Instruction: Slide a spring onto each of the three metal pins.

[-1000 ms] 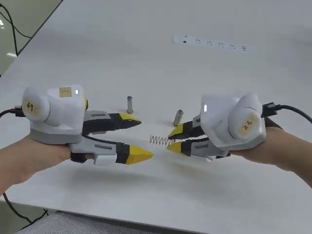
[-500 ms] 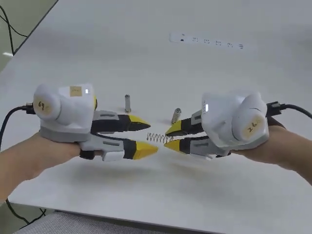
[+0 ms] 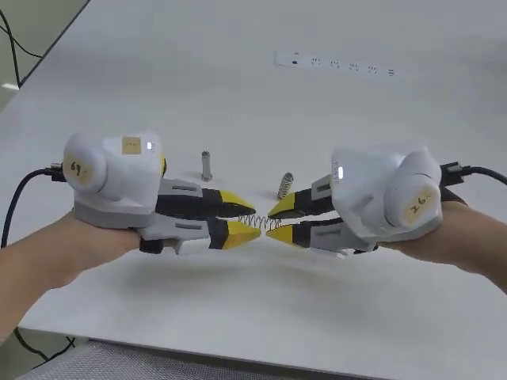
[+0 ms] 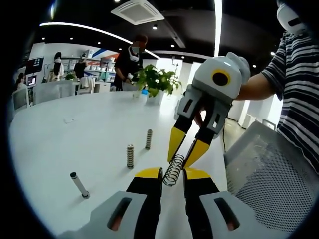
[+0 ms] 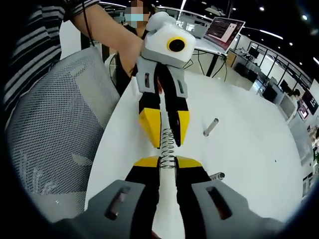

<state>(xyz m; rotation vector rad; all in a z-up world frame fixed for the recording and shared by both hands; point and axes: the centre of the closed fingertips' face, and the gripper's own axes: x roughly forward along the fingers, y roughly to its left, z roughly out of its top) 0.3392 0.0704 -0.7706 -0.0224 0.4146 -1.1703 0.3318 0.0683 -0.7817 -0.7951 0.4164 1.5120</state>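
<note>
A thin wire spring (image 3: 260, 222) hangs level above the white table, one end in each gripper. My right gripper (image 3: 271, 223) is shut on its right end. My left gripper (image 3: 252, 220) has its yellow tips pressed on the other end. In the left gripper view the spring (image 4: 174, 168) sits between my own jaws, with the right gripper (image 4: 183, 158) just beyond. A bare metal pin (image 3: 206, 166) stands behind the left gripper. Two pins carrying springs (image 4: 130, 156) (image 4: 148, 139) stand further along; one of them (image 3: 285, 186) shows in the head view.
A white power strip (image 3: 333, 65) lies at the far side of the table (image 3: 261, 103). The table's near edge runs just below my hands. A grey mesh chair (image 5: 55, 144) stands beside the table, and people stand in the room behind.
My left gripper has moved right to the spring's free end and its jaws have narrowed onto it. My right gripper has kept hold of the spring and barely shifted.
</note>
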